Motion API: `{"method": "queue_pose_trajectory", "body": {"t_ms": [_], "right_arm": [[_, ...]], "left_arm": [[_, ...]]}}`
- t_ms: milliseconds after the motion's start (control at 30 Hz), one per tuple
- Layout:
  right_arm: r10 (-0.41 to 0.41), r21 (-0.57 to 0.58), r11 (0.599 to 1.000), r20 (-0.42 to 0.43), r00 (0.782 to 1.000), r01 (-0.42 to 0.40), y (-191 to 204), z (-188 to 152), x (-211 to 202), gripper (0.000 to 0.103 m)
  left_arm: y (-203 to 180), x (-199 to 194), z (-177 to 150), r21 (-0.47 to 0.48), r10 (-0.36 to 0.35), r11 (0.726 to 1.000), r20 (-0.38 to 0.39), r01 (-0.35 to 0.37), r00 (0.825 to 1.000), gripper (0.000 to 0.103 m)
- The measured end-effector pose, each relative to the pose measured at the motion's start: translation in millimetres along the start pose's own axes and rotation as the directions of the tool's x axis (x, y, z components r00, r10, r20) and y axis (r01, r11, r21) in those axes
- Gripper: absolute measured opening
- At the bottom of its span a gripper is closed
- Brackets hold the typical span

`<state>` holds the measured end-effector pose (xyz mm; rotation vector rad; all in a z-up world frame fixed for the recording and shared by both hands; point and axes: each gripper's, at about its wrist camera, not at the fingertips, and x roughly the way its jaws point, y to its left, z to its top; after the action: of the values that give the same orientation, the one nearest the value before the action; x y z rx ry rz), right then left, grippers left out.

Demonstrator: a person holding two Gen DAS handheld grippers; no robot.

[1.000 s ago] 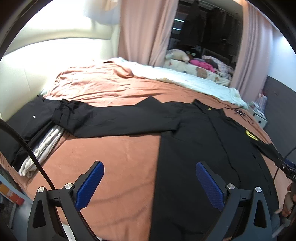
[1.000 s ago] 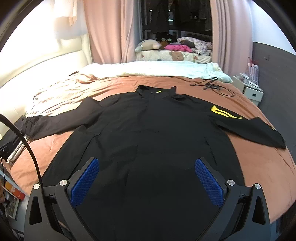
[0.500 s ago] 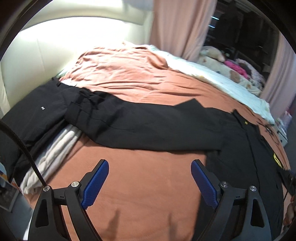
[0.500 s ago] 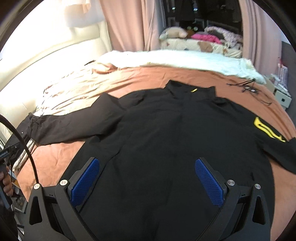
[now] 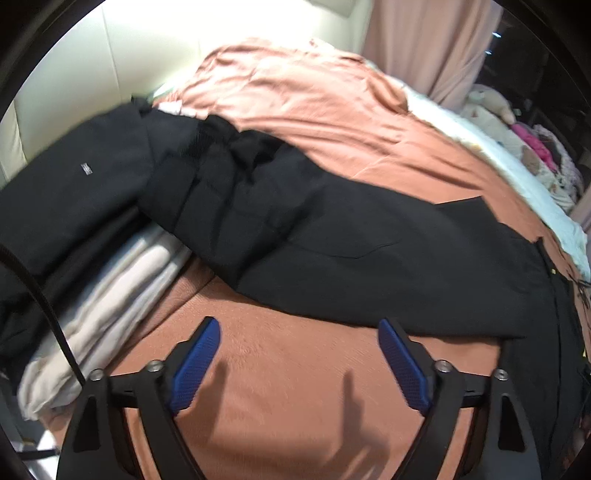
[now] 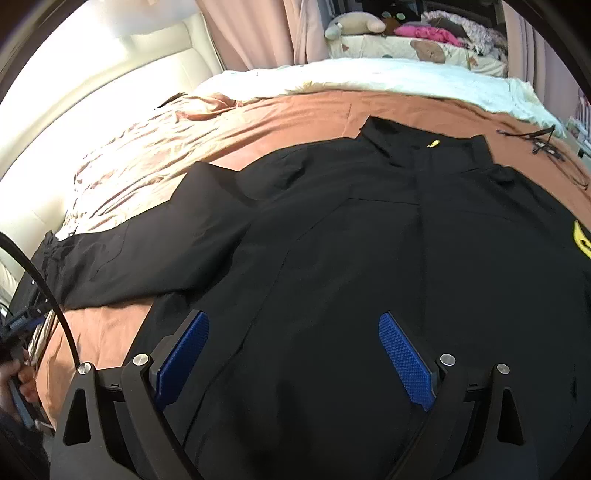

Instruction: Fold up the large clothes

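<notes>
A bed [image 5: 314,92] covered in a rust-orange sheet fills both views, with a cream padded headboard [image 6: 110,85] along its left side and pink curtains [image 6: 258,33] at the far end. A white blanket [image 6: 369,77] lies across the far part of the bed, and beyond it sit stuffed toys [image 6: 354,24] and bright pink clothing. The large black jacket [image 6: 351,240] is spread flat, front up, across the middle and near right of the bed, collar toward the far end, a yellow emblem [image 6: 581,240] on its right shoulder. Its left sleeve [image 5: 332,240] stretches out to the left, with the cuff end resting on a stack of folded clothes [image 5: 92,258] at the near left edge: a dark garment with a small white tag on top, pale folded fabric beneath. A black cord [image 6: 535,138] lies on the sheet at the far right. The left gripper [image 5: 299,362] hangs above bare sheet just near of the sleeve, its blue-padded jaws spread wide and empty. The right gripper [image 6: 293,354] hangs over the jacket's lower front, jaws likewise wide apart and gripping nothing.
</notes>
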<state>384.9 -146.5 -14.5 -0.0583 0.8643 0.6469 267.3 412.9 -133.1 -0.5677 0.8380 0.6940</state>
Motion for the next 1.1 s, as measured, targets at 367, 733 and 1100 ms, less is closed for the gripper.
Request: {"method": "queue_pose_trajectory", "body": {"t_ms": [367,733,1100], "right_arm": [[0.062,0.031,0.998,-0.069,0.996,-0.060,23,36,84,0.058],[0.106,0.121,0.988,-0.071,0.992,-0.097,28,53,156,0.035],[0.157,0.137,0.979,-0.064,0.985,-0.148,27,68,123,0.035]], "left_arm": [[24,47,20,-0.125,0.101,0.987,-0.010,-0.101,0.995,0.007],[-2,-36,46,-0.069,0.007,0.998,0.207,0.008,0.978,0.000],[-71,-120,86,0.076,-0.123,0.992,0.336,0.104,0.934,0.000]]}}
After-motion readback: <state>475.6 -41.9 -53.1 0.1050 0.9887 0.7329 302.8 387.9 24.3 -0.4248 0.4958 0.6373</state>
